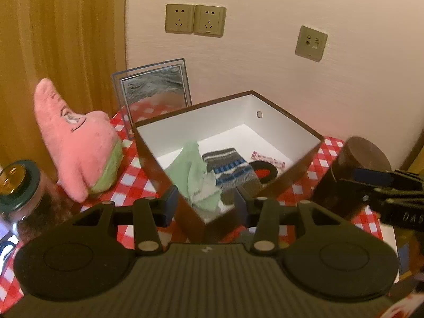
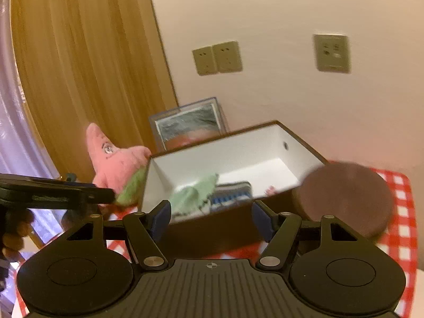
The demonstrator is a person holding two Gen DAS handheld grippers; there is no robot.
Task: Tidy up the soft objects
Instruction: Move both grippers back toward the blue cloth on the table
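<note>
Both of your hands are empty: the left gripper (image 1: 202,202) stands partly apart and the right gripper (image 2: 210,216) wide, neither pinching anything. The green cloth (image 1: 197,175) and striped sock (image 1: 229,168) already lie in the box (image 1: 288,122). The pink plush (image 1: 76,137) sits on the surface (image 1: 133,179) left of it, likely next: reach the left gripper over and close on its body.

Home room, likely living or bedroom: small table under a red-and-white checked cloth (image 1: 326,159) pushed against a pale wall with beige socket plates (image 1: 195,20), ochre curtain (image 1: 61,39) at the table's left edge, framed picture (image 1: 153,84) (leaning on wall).
</note>
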